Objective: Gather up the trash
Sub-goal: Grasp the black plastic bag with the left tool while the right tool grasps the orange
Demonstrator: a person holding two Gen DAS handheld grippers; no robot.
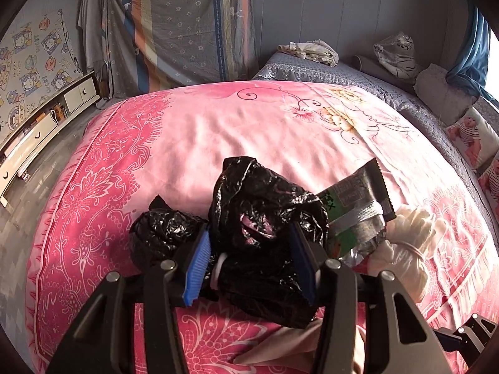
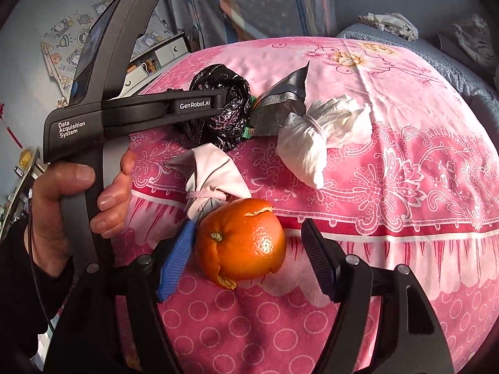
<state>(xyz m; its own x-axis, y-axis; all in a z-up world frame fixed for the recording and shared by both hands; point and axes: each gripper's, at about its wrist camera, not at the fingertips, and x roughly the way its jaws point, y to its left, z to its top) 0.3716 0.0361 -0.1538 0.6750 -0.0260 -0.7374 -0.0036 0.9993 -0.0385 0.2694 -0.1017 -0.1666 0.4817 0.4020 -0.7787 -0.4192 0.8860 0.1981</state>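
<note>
so my left gripper (image 1: 249, 249) is clamped on a crumpled black plastic bag (image 1: 265, 218), both pads pressed into the plastic and the bag bunched up between them, sitting low over the pink floral blanket (image 1: 218, 131) on the bed. A green and silver snack wrapper (image 1: 358, 212) pokes out just to the right of the bag, touching it, and a white wad of tissue tied with a band (image 1: 405, 243) lies beside that

my right gripper (image 2: 249, 249) has its jaws standing wide around an orange peel (image 2: 241, 243) shaped like a hollow orange. The blue pad on the left side is right against the peel, the black one on the right is clearly apart from it, so no squeeze on it. Just behind the peel lies a pinkish-white cloth bundle (image 2: 215, 174) with a band around it, and I can't tell if they touch
</note>
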